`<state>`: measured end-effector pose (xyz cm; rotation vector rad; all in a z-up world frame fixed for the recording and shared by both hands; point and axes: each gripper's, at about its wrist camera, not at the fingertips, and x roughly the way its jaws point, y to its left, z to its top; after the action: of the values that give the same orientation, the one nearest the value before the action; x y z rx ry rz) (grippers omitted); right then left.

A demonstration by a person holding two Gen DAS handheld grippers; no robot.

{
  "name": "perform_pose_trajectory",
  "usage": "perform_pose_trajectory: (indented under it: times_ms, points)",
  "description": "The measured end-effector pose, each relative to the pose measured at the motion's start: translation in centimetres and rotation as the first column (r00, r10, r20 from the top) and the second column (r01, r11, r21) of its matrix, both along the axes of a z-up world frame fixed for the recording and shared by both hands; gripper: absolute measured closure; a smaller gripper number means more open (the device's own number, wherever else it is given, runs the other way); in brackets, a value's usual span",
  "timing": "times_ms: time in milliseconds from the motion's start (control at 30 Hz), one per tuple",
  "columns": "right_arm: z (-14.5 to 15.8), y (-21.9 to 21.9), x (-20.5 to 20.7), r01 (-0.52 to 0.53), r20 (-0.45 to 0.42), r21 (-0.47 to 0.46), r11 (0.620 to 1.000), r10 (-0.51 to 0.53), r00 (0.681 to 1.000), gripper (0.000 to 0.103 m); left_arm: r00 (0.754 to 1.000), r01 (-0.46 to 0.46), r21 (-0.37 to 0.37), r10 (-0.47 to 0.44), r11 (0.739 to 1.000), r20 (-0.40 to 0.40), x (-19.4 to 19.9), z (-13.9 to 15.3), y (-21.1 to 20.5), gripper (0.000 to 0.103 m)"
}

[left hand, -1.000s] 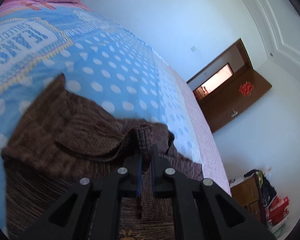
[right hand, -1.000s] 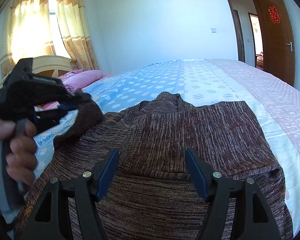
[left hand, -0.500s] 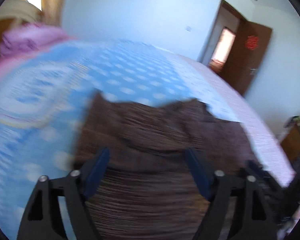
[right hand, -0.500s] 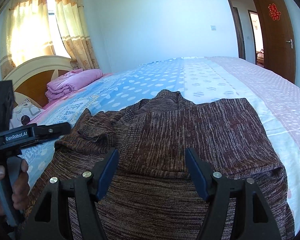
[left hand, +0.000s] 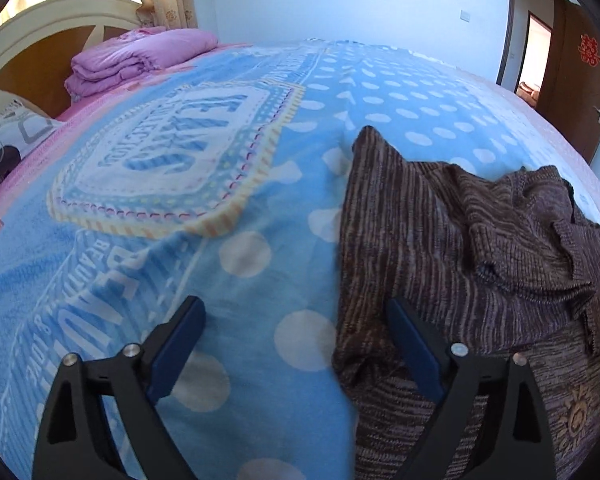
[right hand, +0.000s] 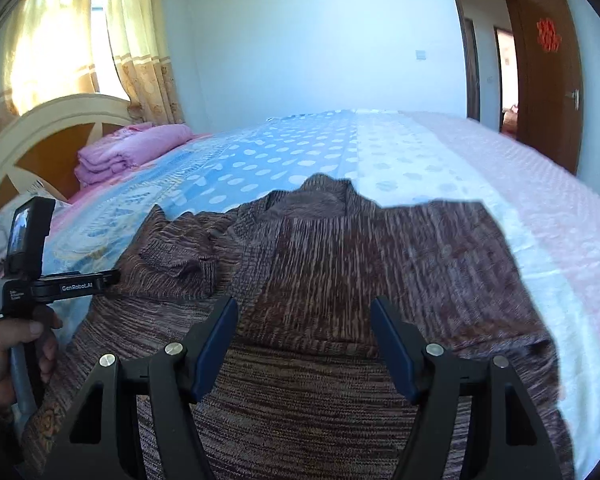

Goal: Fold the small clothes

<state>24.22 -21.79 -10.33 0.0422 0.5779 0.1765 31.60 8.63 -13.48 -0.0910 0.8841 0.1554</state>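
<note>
Setting: a bedroom, with a wide bed (right hand: 520, 184) under a blue polka-dot blanket (left hand: 236, 248) that bears a large printed emblem.
Garment: a brown knitted sweater (right hand: 340, 264) lies spread on the bed near its front edge, collar pointing toward the far wall.
Sleeve: one sleeve (right hand: 176, 256) lies folded in over the sweater's left side, its ribbed cuff resting on the body of the knit.
Left tongs (left hand: 296, 344): released, the jaws having just been opening; they stand wide above the sweater's left edge, one blue pad over bare blanket, the other over the knit, nothing pressed between them.
Left hand (right hand: 8, 352): a person's hand grips the handle of the left tool, seen at the left edge of the right wrist view, just beside the sweater.
Right tongs (right hand: 300, 344): released and parted over the middle of the sweater, pads clear of the fabric as far as can be told.
Head of bed: a folded pink quilt (right hand: 128, 152) sits by the cream and wood headboard (left hand: 40, 40), well apart from the sweater.
Background: patterned curtains (right hand: 140, 40) at a bright window; a brown door (right hand: 548, 80) with a red ornament stands open.
</note>
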Motion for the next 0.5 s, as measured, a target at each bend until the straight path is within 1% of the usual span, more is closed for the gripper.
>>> perform_pose_trajectory:
  times_ms: [67, 100, 167, 233, 300, 367, 400, 433, 467, 500]
  points:
    - [1.2, 1.5, 0.0, -0.031, 0.026, -0.017, 0.999, 0.031, 0.999, 0.034, 1.000, 0.003, 0.011, -0.003, 1.000, 0.003, 0.1, -0.1, -0.2, 0.007]
    - [1.9, 2.8, 0.5, -0.060, 0.020, -0.035, 0.998, 0.061, 0.998, 0.034, 1.000, 0.004, 0.012, -0.004, 1.000, 0.004, 0.1, -0.2, -0.6, 0.007]
    - [2.8, 6.5, 2.0, -0.139, -0.008, -0.102, 0.985, 0.139, 0.990, 0.034, 1.000, 0.004, 0.000, -0.004, 1.000, 0.007, 0.0, -0.2, -0.5, 0.006]
    - [2.9, 9.6, 3.5, -0.212, -0.044, -0.142, 0.967, 0.208, 0.977, 0.034, 1.000, 0.004, -0.016, -0.004, 1.000, 0.015, -0.3, -0.1, 0.0, 0.006]
    - [2.6, 13.0, 5.3, -0.254, -0.077, -0.198, 0.947, 0.243, 0.967, 0.034, 1.000, 0.004, -0.040, -0.003, 0.999, 0.024, -0.3, -0.1, 0.3, 0.006]
    - [1.4, 15.7, 7.3, -0.284, -0.147, -0.221, 0.933, 0.255, 0.956, 0.034, 1.000, 0.004, -0.057, -0.003, 0.998, 0.029, -0.3, -0.1, 0.6, 0.006]
    - [0.8, 16.5, 8.1, -0.287, -0.167, -0.217, 0.933, 0.254, 0.953, 0.034, 1.000, 0.005, -0.061, -0.003, 0.998, 0.031, -0.4, -0.1, 0.6, 0.006]
    - [0.2, 17.1, 8.9, -0.294, -0.195, -0.204, 0.934, 0.256, 0.947, 0.038, 1.000, -0.016, -0.052, 0.017, 0.999, 0.022, -0.3, -0.2, 0.8, 0.007]
    - [-0.7, 17.2, 9.8, -0.295, -0.232, -0.178, 0.939, 0.251, 0.940, 0.040, 1.000, -0.019, -0.077, 0.020, 0.997, 0.019, -0.2, -0.3, 1.1, 0.007]
    - [-1.3, 16.9, 10.5, -0.274, -0.252, -0.177, 0.945, 0.226, 0.941, 0.041, 1.000, -0.010, -0.086, 0.012, 0.996, 0.025, -0.2, -0.3, 1.1, 0.004]
